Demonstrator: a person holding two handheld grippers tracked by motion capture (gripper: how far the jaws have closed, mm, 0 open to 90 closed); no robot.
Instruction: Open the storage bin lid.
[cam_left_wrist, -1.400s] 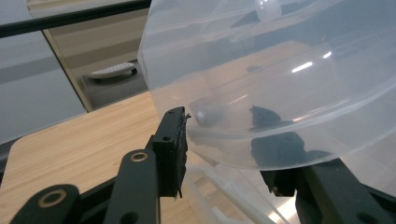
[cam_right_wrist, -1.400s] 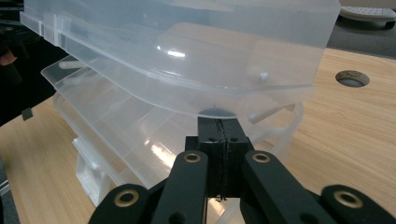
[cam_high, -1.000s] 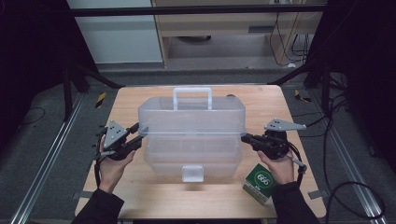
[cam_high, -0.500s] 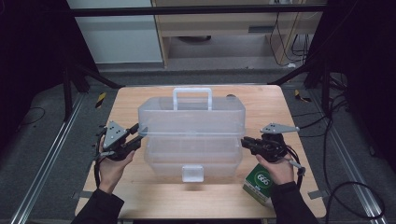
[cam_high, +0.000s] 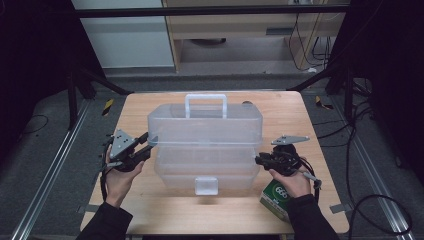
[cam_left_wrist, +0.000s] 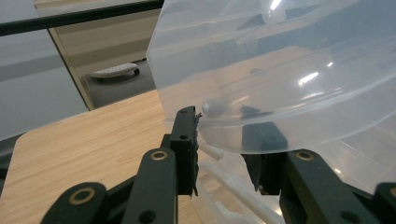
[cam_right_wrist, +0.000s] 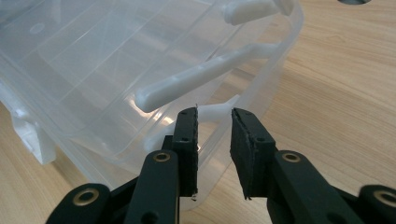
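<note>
A clear plastic box (cam_high: 205, 150) with a white handle (cam_high: 205, 105) and a front latch (cam_high: 206, 185) stands mid-table. Its upper tier (cam_high: 205, 125) sits raised above the base. My left gripper (cam_high: 146, 142) is at the tier's left end. In the left gripper view the left gripper (cam_left_wrist: 222, 135) is shut on the tier's rim (cam_left_wrist: 280, 126), one jaw outside and one seen through the plastic. My right gripper (cam_high: 258, 160) is at the box's right end. Its jaws (cam_right_wrist: 214, 116) have just been opening and stand open, and a white hinge arm's tip (cam_right_wrist: 219, 110) lies just past them.
A green-and-white carton (cam_high: 276, 197) lies near the front right edge of the wooden table (cam_high: 285, 110), under my right hand. A small dark spot (cam_high: 245, 103) marks the tabletop behind the box. Metal rails and cables run on the floor on both sides.
My right gripper has sunk a little toward the table and its jaws have parted. The left gripper and the box's raised tier have kept still.
</note>
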